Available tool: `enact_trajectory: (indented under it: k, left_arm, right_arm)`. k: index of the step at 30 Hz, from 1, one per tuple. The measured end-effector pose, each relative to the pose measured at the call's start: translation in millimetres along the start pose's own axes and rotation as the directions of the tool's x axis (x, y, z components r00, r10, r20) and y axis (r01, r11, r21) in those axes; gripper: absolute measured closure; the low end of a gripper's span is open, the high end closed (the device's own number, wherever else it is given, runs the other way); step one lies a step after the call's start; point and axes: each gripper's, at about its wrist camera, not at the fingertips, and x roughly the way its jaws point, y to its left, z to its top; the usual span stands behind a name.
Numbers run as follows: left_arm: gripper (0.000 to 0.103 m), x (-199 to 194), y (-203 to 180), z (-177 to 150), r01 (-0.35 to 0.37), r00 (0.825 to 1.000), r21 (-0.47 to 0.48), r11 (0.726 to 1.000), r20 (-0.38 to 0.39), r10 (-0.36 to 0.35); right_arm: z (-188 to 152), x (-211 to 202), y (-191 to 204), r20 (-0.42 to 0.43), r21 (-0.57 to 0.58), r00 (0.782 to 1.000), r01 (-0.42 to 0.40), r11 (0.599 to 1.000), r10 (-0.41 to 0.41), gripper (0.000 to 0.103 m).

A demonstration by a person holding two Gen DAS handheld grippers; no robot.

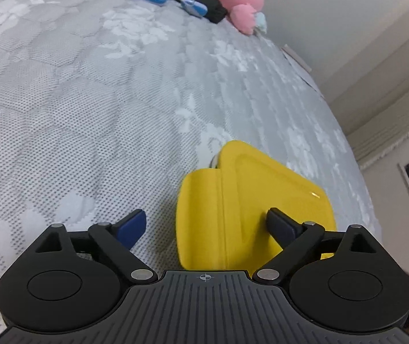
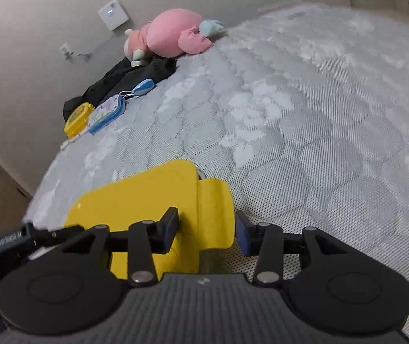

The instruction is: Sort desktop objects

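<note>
Two grippers meet at one yellow case [image 1: 250, 206] lying on the grey mattress [image 1: 89, 100]. The left gripper [image 1: 207, 223] is spread wide, one blue pad over bare quilting, the other finger resting against the case's top without pinching it. The right gripper [image 2: 207, 229] straddles the case's narrower flap end [image 2: 216, 212], its fingers [image 2: 171, 226] close on either side; whether both pads press the plastic cannot be told. The case is smooth, glossy, rounded at the corners, with a small metal part peeking out behind it; its near edge is hidden under both gripper bodies. The mattress is a dotted mesh knit with pale floral patches. Far off by the wall lie a pink plush [image 2: 173, 33], black cloth [image 2: 124, 80], a blue tin [image 2: 107, 111], a blue-white fob [image 2: 144, 87] and a yellow round box [image 2: 78, 119], partly hidden.
</note>
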Motion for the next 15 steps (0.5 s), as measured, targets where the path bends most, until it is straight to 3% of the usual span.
enact_trajectory:
  k: [2,6,7,8,9,10,12,14,15]
  left_arm:
    - [0.028,-8.3,3.7,4.3,0.037,0.999,-0.045,0.998,0.006,-0.037]
    - [0.031,-48.1,14.0,10.4,0.068,0.988,-0.123,0.99,0.147,-0.049]
    - [0.038,-54.7,16.2,10.4,0.087,0.983,-0.145,0.986,0.171,-0.062]
    - [0.045,-61.3,18.4,10.4,0.107,0.978,-0.166,0.98,0.196,-0.073]
    - [0.057,-61.4,17.1,9.8,0.156,0.975,-0.177,0.972,0.188,-0.122]
    - [0.059,-60.7,15.4,9.1,0.207,0.969,-0.188,0.96,0.177,-0.174]
    - [0.06,-56.5,5.5,5.1,0.307,0.948,-0.179,0.935,0.145,-0.284]
    - [0.06,-50.4,-5.7,0.6,0.341,0.939,-0.154,0.927,0.105,-0.328]
    - [0.06,-45.6,-11.5,-1.4,0.329,0.944,-0.134,0.935,0.076,-0.321]
  right_arm:
    - [-1.2,-4.6,9.8,0.022,-0.066,0.999,0.026,0.997,-0.025,0.054]
    - [1.5,-30.7,20.7,0.183,-0.107,0.981,0.082,0.991,-0.062,0.045]
    - [1.9,-36.7,27.3,0.22,-0.132,0.973,0.098,0.986,-0.068,0.051]
    - [2.2,-39.6,35.2,0.232,-0.165,0.972,0.09,0.982,-0.05,0.077]
    - [2.2,-39.1,44.5,0.211,-0.198,0.977,0.058,0.979,-0.015,0.092]
    - [1.4,-35.6,53.3,0.169,-0.212,0.985,0.012,0.977,0.025,0.099]
    - [-4.3,-24.2,65.7,0.089,-0.194,0.99,-0.088,0.977,0.107,0.098]
    - [-11.1,-12.3,75.4,0.041,-0.205,0.991,-0.115,0.972,0.126,0.098]
    - [-14.1,-7.2,79.9,0.025,-0.226,0.993,-0.111,0.968,0.119,0.098]
